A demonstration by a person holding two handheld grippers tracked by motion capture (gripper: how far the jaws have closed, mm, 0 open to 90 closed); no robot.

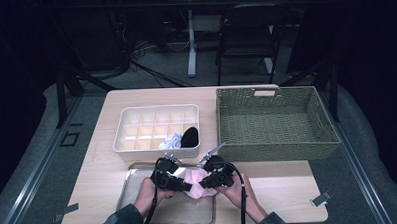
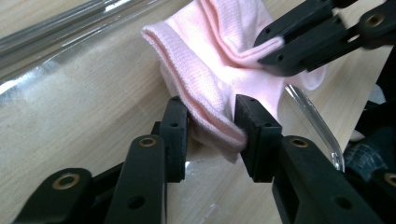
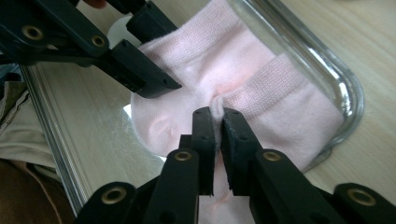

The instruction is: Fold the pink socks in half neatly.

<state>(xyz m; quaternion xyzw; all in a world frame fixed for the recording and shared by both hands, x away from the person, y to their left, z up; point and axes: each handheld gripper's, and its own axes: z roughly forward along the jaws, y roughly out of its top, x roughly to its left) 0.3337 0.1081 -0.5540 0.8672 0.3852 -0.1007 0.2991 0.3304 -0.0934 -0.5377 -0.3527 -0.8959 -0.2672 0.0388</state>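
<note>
Resting on wooden table [image 1: 289,189]: clear tray [image 1: 139,184], dark room.

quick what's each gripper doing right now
left gripper: shut on the soft pink knitted sock, clamping its ribbed cuff.
right gripper: shut on the same sock, pinching a small fold.

You face a dark room with grey floor [image 1: 32,148]. Behind your worktop [image 1: 103,160] stand a black chair [image 1: 246,40] and, seemingly, cables [image 1: 139,54].
</note>
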